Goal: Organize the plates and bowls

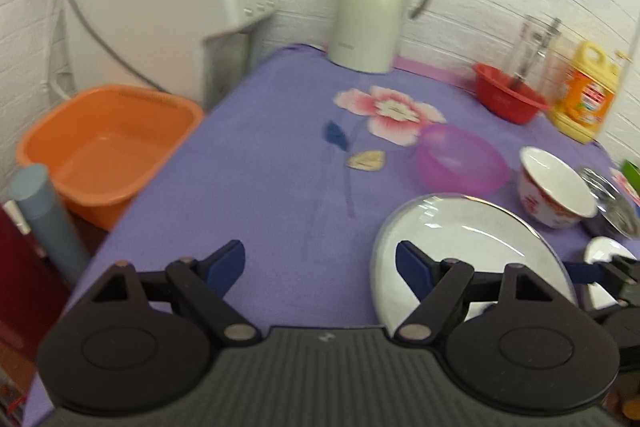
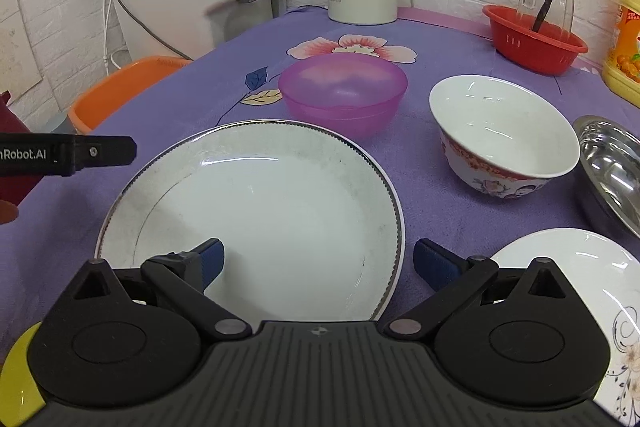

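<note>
On the purple-clothed table nothing looks stacked yet: large white plate lies flat, pink bowl and patterned bowl apart behind it, steel bowl and floral plate to the right. Right gripper is spread wide over the large plate's near rim, holding nothing; left gripper likewise agape and empty. Task appears barely started.

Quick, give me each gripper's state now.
Left gripper: open, holding nothing, over the tablecloth.
Right gripper: open, holding nothing, jaws either side of the big plate's near rim.
</note>
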Tool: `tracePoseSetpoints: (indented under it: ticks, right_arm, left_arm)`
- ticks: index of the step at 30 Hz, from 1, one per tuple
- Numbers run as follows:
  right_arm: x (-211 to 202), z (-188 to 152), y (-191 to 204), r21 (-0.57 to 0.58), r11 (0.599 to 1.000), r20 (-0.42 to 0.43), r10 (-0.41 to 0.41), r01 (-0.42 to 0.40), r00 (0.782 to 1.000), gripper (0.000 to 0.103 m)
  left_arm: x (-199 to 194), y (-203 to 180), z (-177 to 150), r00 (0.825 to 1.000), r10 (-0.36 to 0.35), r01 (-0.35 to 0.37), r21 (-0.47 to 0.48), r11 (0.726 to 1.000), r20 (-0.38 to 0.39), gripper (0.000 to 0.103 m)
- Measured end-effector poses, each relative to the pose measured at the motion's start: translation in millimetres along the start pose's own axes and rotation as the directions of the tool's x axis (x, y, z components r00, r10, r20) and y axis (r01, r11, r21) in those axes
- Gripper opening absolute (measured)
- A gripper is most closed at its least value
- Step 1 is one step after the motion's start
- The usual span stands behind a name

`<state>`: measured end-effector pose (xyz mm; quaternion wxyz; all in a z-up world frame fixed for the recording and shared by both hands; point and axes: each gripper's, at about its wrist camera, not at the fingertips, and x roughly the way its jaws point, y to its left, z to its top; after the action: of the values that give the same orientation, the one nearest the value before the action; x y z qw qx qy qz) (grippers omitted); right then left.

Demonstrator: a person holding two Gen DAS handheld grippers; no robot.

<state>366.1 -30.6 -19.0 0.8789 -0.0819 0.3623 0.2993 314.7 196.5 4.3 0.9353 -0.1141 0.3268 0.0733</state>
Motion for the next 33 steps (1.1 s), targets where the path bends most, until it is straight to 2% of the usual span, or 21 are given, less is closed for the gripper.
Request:
tracePoseSetpoints:
  ticks: [3, 7, 11, 15, 20, 31, 33]
  right_arm:
    - [3, 0, 5, -0.02, 0.999, 0.007, -0.026, 0.027, 1.0, 0.103]
    - [4, -3, 5, -0.042, 0.999, 0.01, -0.035, 0.035, 0.999, 0.103]
    - [5, -2, 7, -0.067, 0.997, 0.011, -0.034, 0.034, 0.999, 0.103]
    - [9, -2, 8, -0.06, 0.998, -0.01, 0.034, -0.034, 0.999, 0.103]
    - [7, -5, 7, -0.069, 0.996, -0.009, 0.056, -0.056, 0.998, 0.103]
    - [6, -6, 11, -0.062, 0.997, -0.008, 0.039, -0.039, 0.999, 0.103]
    - [6, -6, 14, -0.051, 0.999, -0.01, 0.017, -0.018, 1.0, 0.103]
  left_arm:
    - [17, -15, -6, 0.996, -0.066, 0.068, 0.034, 0.997, -0.06, 0.076]
    - [31, -24, -7, 0.991, -0.094, 0.099, 0.053, 0.994, -0.095, 0.073]
    - [35, -32, -9, 0.992, -0.079, 0.087, 0.079, 0.993, -0.095, 0.073]
    - [36, -38, -13, 0.994, -0.067, 0.077, 0.116, 0.99, -0.088, 0.073]
    - [36, -40, -14, 0.995, -0.05, 0.062, 0.144, 0.988, -0.083, 0.073]
    - [42, -56, -12, 0.989, -0.088, 0.105, 0.15, 0.983, -0.116, 0.074]
    - [44, -62, -11, 0.991, -0.061, 0.079, 0.154, 0.985, -0.12, 0.073]
